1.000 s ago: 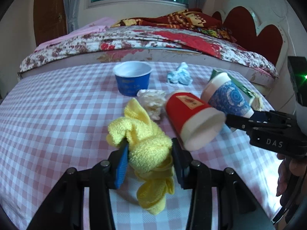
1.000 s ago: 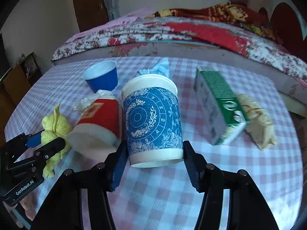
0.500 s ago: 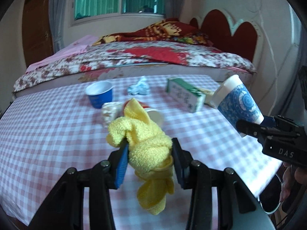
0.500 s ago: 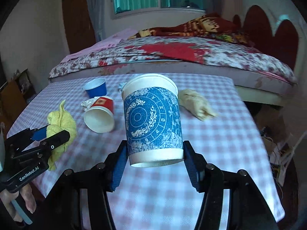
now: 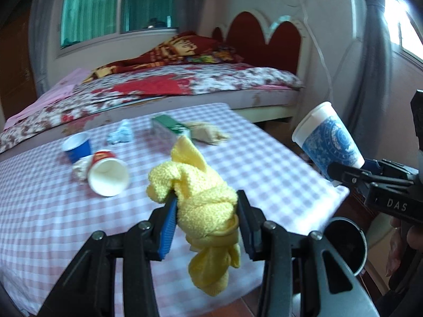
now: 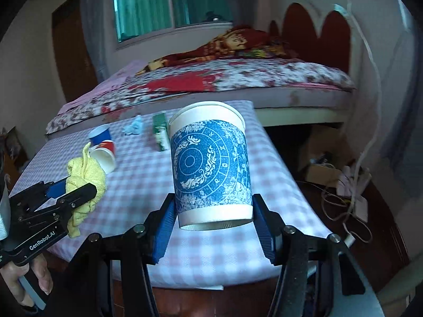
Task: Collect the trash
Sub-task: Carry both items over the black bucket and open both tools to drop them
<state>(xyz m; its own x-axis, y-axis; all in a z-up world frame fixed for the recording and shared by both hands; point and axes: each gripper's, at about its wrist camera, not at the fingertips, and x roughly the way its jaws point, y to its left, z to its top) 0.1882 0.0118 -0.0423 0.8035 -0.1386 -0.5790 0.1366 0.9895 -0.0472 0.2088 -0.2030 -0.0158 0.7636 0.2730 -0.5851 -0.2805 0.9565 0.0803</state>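
A bed (image 5: pixel 185 84) with a flowered cover lies along the far edge of the table (image 5: pixel 39 211), which wears a pink and white checked cloth. Below the table's near right corner, on the floor, stands a dark round bin (image 5: pixel 346 240), its mouth open upward.

The right gripper (image 6: pixel 214 220) is clamped on the base of a blue patterned paper cup (image 6: pixel 210 169); the cup's long axis runs away from the gripper, its rim tilted up and slightly left, and in the left wrist view it hangs in the air off the table's right edge, above the bin. The left gripper (image 5: pixel 205 216) pinches a crumpled yellow cloth (image 5: pixel 203 192) over the table's near edge; the cloth's length runs up and down, one tail pointing up and the other drooping below the pads.

On the table a red paper cup (image 5: pixel 107 175) lies on its side, open mouth toward the near edge, touching a white crumpled wad (image 5: pixel 79 169). Behind it a blue paper cup (image 5: pixel 76 146) stands upright. A green carton (image 5: pixel 170 128) lies flat near the far right corner, its long axis slanting toward the right edge, with a tan crumpled bag (image 5: pixel 206 132) just beside it. A pale blue crumpled tissue (image 5: pixel 120 134) sits near the far edge.
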